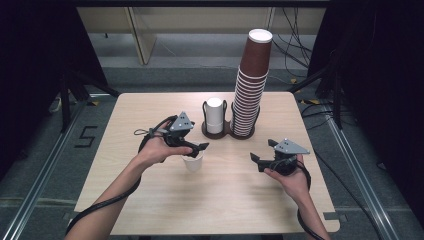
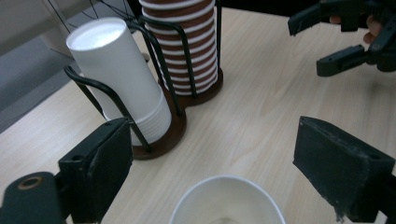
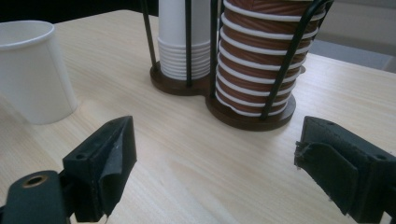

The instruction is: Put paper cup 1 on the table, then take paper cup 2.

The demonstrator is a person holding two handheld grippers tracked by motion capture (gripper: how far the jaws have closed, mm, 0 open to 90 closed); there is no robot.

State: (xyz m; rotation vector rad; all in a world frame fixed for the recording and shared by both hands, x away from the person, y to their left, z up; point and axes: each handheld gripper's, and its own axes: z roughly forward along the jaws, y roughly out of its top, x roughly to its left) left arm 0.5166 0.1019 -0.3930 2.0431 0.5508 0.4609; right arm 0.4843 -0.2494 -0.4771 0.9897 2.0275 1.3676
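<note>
I have one white paper cup point(image 1: 193, 162) standing upright on the table point(image 1: 150, 200), at about seven o'clock from the cup holder point(image 1: 227, 131). My left gripper point(image 1: 201, 148) hovers over its rim, jaws apart and not pressing it. My right gripper point(image 1: 256, 163) waits at four o'clock, jaws spread, empty. I judge the white cup placed; a brown cup from the tall brown stack point(image 1: 251, 90) probably remains.
</note>
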